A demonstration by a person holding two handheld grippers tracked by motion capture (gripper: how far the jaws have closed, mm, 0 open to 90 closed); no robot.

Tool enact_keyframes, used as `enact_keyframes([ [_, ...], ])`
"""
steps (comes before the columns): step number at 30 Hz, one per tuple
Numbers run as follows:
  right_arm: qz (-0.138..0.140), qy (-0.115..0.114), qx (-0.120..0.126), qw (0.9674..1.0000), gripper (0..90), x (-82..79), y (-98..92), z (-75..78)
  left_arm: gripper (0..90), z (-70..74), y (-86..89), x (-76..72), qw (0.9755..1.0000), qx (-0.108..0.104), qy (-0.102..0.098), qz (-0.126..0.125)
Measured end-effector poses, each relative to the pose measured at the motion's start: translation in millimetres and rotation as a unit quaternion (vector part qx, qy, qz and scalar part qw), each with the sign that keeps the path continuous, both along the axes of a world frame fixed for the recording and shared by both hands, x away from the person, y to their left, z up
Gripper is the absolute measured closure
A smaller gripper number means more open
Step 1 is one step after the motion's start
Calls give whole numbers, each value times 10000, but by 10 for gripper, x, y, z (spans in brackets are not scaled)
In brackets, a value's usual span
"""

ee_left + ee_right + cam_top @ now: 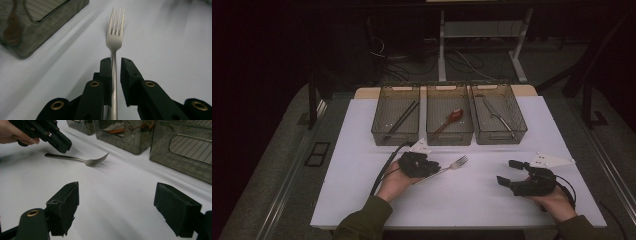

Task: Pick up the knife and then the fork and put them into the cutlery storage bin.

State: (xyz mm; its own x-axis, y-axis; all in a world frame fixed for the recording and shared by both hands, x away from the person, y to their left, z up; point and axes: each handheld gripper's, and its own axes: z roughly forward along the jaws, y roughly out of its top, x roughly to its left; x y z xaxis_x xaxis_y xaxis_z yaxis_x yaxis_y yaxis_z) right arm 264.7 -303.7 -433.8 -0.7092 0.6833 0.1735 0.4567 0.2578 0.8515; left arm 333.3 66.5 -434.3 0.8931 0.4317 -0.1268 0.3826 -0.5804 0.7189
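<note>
The left gripper (115,62) sits low over the fork (114,37), jaws parted just a crack with the handle running straight up the slot between them; the left-hand pad looks to brush the metal while a slim gap shows on the other side, so that grip is let go rather than clenched. From the right gripper view the left gripper (60,143) hovers just above the handle end, and the fork (80,159) lies flat on the table (120,202). Over on the other side the right gripper (508,172) is spread wide, its two black blocky pads well apart with bare white surface between them, gripping nothing and touching nothing. The fork (447,167) lies near the middle of the white table (462,200), just in front of the middle bin (449,136); its long axis runs on a diagonal, four tines aimed up and to the right toward the bins, handle trailing back under the left gripper (432,169). It is polished silvery metal, slim-necked, shining against the matte tabletop. The three smoky, see-through plastic bins stand in a row, ribbed on their floors, one holding a reddish spoon (452,118).
</note>
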Motion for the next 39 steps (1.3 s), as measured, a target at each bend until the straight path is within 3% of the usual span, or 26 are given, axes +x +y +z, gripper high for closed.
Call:
enact_keyframes([
  [13, -18, 28, 10, 10000, 194, -6, -7, 3, 781, -132, -170, 9, 9996, 267, -107, -69],
  [17, -17, -6, 4, 10000, 194, -5, -7, 3, 793, -134, -192, -17, 9983, 435, -335, -217],
  [27, -28, 7, 9, 10000, 194, -5, -10, 4, 842, -135, -188, -20, 9981, 399, -379, -265],
  [30, -20, 4, 14, 10000, 194, -5, -12, 5, 843, -109, -168, -26, 9983, 325, -410, -269],
  [34, -3, 6, 19, 10000, 195, -5, -10, 8, 843, -11, -126, -53, 9989, -26, -456, -141],
  [39, 29, -8, 40, 10000, 196, -2, 17, 32, 843, 147, -47, -104, 9975, -269, -649, -103],
])
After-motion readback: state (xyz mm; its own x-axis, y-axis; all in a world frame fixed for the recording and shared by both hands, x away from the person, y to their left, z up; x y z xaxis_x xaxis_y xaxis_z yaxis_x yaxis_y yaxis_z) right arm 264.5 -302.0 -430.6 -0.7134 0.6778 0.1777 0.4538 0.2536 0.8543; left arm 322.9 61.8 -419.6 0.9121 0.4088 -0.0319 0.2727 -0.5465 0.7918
